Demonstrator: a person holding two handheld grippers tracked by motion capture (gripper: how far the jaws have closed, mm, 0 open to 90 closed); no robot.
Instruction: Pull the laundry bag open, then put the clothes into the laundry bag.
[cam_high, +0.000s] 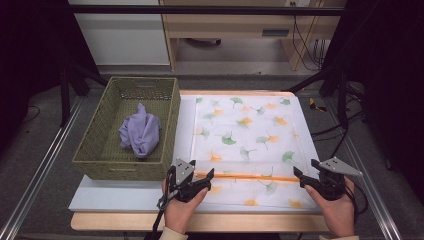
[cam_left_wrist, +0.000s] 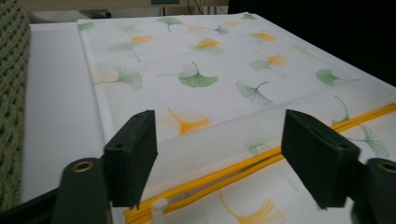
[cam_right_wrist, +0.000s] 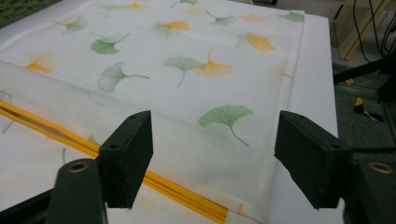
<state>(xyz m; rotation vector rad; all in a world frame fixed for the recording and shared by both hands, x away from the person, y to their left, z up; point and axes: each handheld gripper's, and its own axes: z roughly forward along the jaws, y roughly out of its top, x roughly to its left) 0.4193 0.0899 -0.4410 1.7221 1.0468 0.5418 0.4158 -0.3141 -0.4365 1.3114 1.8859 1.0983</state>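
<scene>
A white cloth bag (cam_high: 245, 145) printed with green and orange ginkgo leaves lies flat on the white surface (cam_high: 125, 197), its orange zipper (cam_high: 250, 177) running across the near part. The left claw (cam_high: 204, 181) hovers spread at the zipper's left end, the right claw (cam_high: 305, 175) spread at its right end, neither pinching anything. A woven basket (cam_high: 95, 150) to the left holds a crumpled lilac cloth (cam_high: 140, 132)
</scene>
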